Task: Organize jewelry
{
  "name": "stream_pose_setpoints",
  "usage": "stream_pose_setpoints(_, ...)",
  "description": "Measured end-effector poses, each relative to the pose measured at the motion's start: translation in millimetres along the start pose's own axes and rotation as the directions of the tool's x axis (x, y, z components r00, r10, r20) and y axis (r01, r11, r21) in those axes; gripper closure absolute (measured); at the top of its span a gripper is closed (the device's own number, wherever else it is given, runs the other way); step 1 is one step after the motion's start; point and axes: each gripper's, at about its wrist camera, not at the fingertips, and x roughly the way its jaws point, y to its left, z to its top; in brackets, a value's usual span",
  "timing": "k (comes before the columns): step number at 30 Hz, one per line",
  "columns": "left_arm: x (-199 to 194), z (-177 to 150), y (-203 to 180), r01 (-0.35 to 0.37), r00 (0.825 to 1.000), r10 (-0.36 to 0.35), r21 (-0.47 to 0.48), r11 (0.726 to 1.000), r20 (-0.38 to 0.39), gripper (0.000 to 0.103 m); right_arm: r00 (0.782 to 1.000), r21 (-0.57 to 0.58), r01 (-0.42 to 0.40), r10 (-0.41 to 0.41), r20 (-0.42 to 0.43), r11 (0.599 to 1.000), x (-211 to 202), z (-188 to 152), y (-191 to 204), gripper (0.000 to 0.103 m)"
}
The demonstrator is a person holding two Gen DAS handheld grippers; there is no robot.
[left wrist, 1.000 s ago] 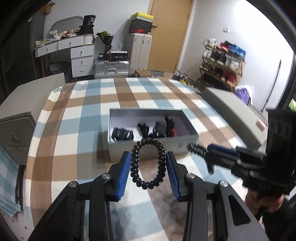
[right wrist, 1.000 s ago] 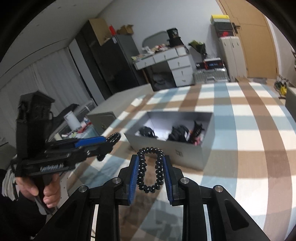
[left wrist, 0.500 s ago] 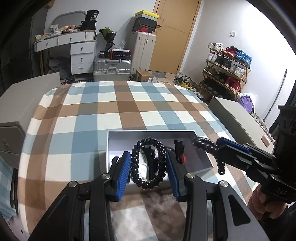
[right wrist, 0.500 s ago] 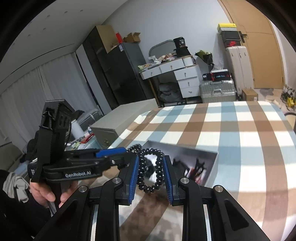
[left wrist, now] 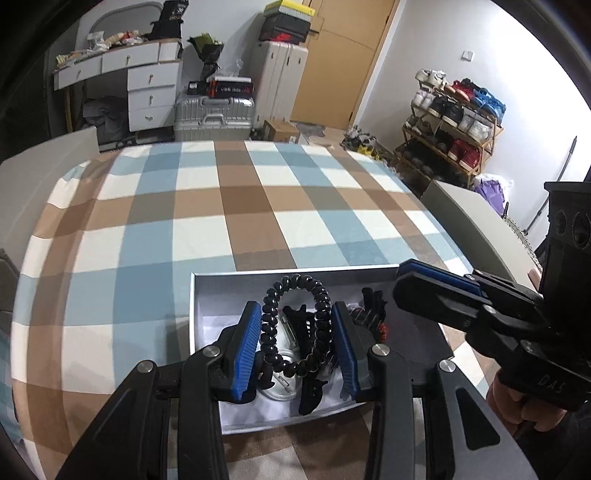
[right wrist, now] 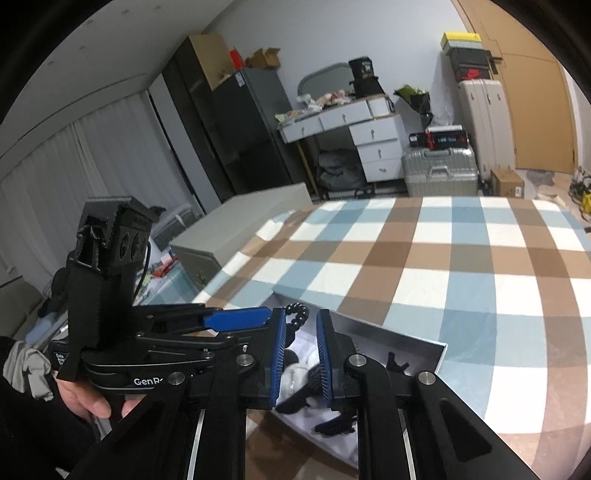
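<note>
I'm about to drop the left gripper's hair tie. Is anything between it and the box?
Nothing visible. The hair tie, pinched in the left gripper, hangs right over the open box. Below it lie only clips already in the box, with no lid or hand between.

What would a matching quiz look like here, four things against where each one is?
Things:
1. black spiral coil band
2. grey open rectangular box
3. silver ribbed hard-shell suitcase
4. yellow flat box

Places:
A. lying on the floor at the far side of the room
B. resting on the checked tablecloth
C. on top of a stack of boxes beside the wooden door
D. held between the pads of the left hand-held gripper

Pairs: 1-D, 2-B, 3-A, 4-C
</note>
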Motion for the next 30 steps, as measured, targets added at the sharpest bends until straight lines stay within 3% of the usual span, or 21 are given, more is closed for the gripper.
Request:
stream_pose_setpoints(3, 3.0, 0.6, -0.5, 0.009, 1.000, -0.009, 0.008, 1.000, -0.007, 0.070, 1.000, 0.020, -0.003, 0.003, -0.007, 1.000, 2.9, -2.1, -6.0, 0.087)
stream_pose_setpoints(5, 4.3, 0.4, 0.2, 0.027, 1.000, -0.028, -0.003, 1.000, -0.013, 0.063, 1.000, 0.030, 0.002, -0.002, -0.009, 1.000, 3.5, -2.7, -8.5, 0.085)
stream_pose_setpoints(7, 7.0, 1.1, -0.1, 0.028, 0.999, -0.028, -0.006, 1.000, -0.029, 0.050, 1.000, 0.042, 0.012, -0.011, -0.008, 0.999, 2.6, -3.3, -10.4, 0.084)
stream_pose_setpoints(10, 6.6, 0.2, -1.4, 0.013, 0.999, -0.013, 0.000, 1.000, -0.037, 0.041, 1.000, 0.059, 0.031, -0.031, 0.001, 0.998, -1.1, -5.5, -13.8, 0.084)
stream_pose_setpoints(20, -9.5, -1.5, -1.5, -0.020, 1.000, 0.020, -0.005, 1.000, 0.014, 0.040, 0.996, 0.099, 0.084, -0.087, 0.021, 0.992, -16.4, -10.9, -19.0, 0.062)
stream_pose_setpoints(25, -21.2, -1.0, -2.3, -0.057, 0.995, 0.059, -0.026, 0.998, 0.084, 0.040, 0.990, 0.092, 0.112, -0.118, 0.072, 0.990, -30.8, -12.6, -12.9, 0.046)
stream_pose_setpoints(27, -27.0, -0.4, -3.9, -0.082, 0.988, 0.086, -0.043, 0.996, 0.127, 0.040, 0.987, 0.089, 0.122, -0.131, 0.098, 0.989, -36.3, -13.1, -9.6, 0.035)
stream_pose_setpoints(29, -31.5, -0.4, -5.9, -0.099, 0.981, 0.107, -0.054, 0.994, 0.161, 0.037, 0.982, 0.086, 0.129, -0.140, 0.129, 0.988, -43.7, -13.3, -5.5, 0.030)
stream_pose_setpoints(30, -35.5, -0.6, -7.7, -0.110, 0.976, 0.120, -0.060, 0.992, 0.185, 0.028, 0.979, 0.082, 0.133, -0.144, 0.144, 0.988, -47.0, -13.3, -2.9, 0.027)
